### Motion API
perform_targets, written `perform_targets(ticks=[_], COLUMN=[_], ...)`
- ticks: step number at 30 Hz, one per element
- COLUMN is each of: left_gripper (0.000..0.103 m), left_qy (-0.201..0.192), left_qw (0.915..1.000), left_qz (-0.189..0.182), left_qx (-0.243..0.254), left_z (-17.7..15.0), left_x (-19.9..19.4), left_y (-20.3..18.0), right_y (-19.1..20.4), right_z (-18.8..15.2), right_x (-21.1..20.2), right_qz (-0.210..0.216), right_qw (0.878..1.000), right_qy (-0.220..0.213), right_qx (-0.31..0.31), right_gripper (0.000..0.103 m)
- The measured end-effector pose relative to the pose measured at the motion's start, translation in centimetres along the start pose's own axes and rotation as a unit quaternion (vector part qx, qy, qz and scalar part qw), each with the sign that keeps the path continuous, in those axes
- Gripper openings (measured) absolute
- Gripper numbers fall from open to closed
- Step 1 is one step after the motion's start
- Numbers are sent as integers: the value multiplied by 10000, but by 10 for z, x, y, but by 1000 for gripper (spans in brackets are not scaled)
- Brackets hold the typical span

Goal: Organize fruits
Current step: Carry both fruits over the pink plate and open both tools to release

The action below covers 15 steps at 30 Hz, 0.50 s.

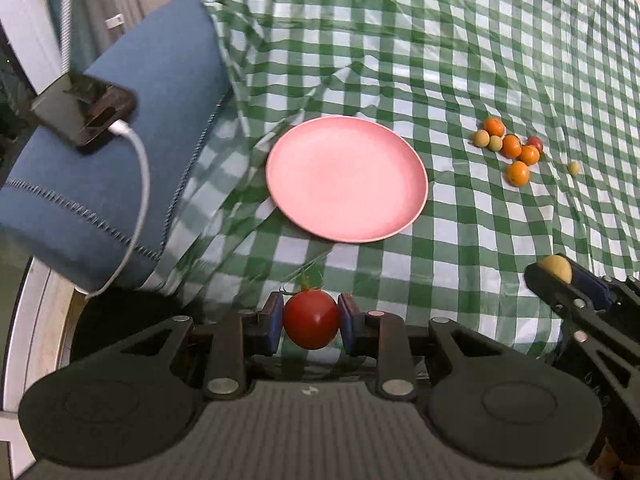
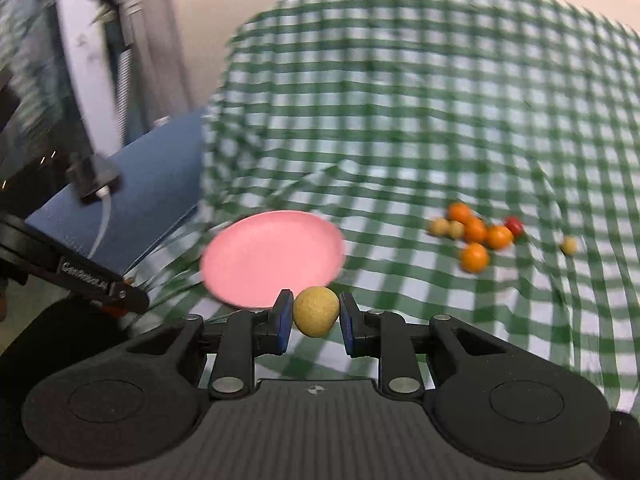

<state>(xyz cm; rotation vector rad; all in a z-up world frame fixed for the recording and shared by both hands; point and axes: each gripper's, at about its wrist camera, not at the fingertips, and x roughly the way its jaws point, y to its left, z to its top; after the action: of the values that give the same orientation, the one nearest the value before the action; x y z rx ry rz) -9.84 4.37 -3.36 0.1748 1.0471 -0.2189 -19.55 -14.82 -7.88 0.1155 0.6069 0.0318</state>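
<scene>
Nearest the pink plate (image 1: 347,179), on its camera side: left gripper (image 1: 311,323), jaws clamped on a red tomato (image 1: 311,322) with green stem, held above the green-checked cloth (image 1: 440,60). Right of the plate: right gripper (image 2: 316,316), jaws clamped on a yellowish round fruit (image 2: 316,311). Further right of the plate, on the cloth: cluster of small fruits (image 1: 510,148), orange, yellowish, one red. Left of the plate: blue cushion (image 1: 132,140), phone (image 1: 82,108) with white cable (image 1: 138,200).
</scene>
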Motion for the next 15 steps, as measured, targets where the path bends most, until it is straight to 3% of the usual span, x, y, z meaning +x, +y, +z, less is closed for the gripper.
perform_targets(ticks=[15], left_gripper=[32], left_qy=[-215], left_qw=[9991], left_qz=[-314], left_qx=[-208], left_z=[-9], left_x=[0], left_y=[21], right_y=[19], right_z=[1], right_x=[-3], right_qz=[-330], right_qw=[9986], right_qy=[246], right_qx=[-346], right_gripper=[26])
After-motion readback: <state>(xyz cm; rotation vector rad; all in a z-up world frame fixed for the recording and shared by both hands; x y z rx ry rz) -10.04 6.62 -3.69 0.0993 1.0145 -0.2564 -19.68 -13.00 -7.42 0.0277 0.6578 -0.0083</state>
